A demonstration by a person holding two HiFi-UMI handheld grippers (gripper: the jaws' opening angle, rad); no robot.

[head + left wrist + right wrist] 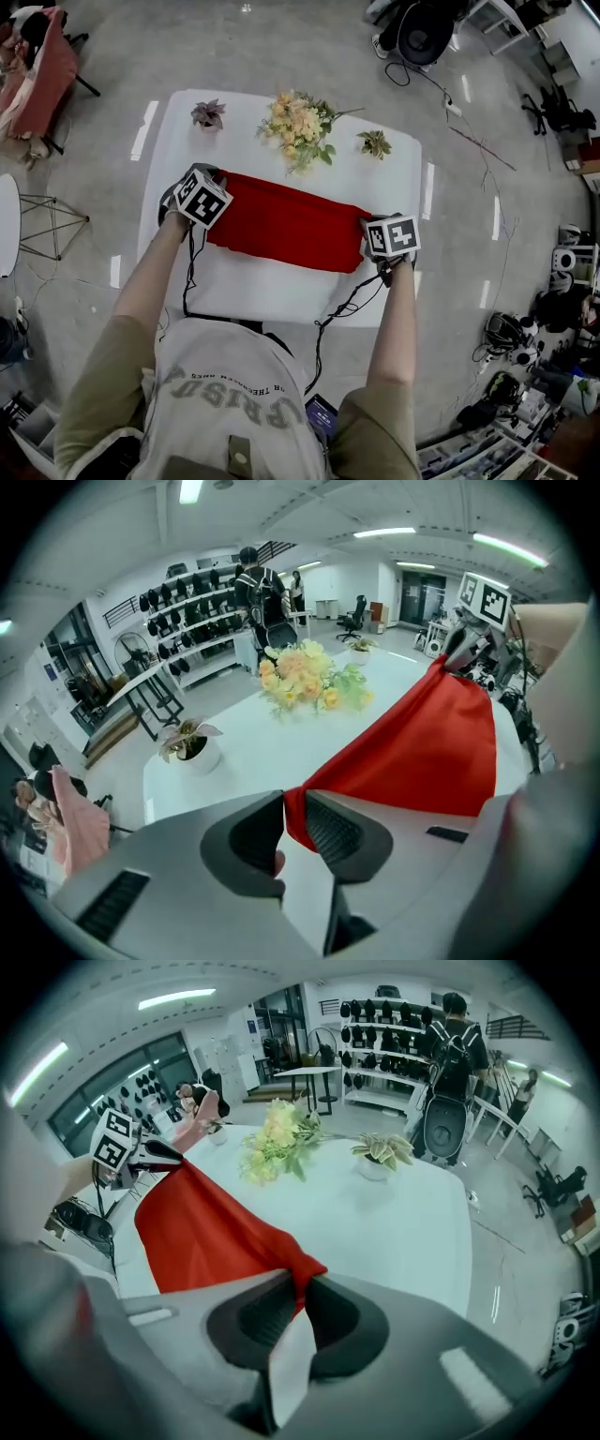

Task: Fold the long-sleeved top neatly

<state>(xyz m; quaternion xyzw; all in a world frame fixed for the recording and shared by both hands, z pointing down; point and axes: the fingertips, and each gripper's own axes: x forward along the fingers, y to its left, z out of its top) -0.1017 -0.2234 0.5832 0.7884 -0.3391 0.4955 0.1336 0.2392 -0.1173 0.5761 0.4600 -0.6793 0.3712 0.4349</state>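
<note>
Noted red long-sleeved top (pixel 286 225) stretched as a long band over tabletop (pixel 281 291), ends pinched in near-closed left gripper (pixel 292 827) and right gripper (pixel 298 1312); judged midway, crosswise folds outstanding.

Count on desk:
- red fabric long-sleeved top (pixel 286 225): 1
- small plants in white pots: 2, namely the purple-leaved potted plant (pixel 208 114) and the green-leaved potted plant (pixel 375 143)
- bouquet of pale yellow and peach flowers (pixel 298 127): 1
- white square desk (pixel 281 291): 1
- grippers: 2, namely the left hand-held gripper (pixel 202 197) and the right hand-held gripper (pixel 389 236)
</note>
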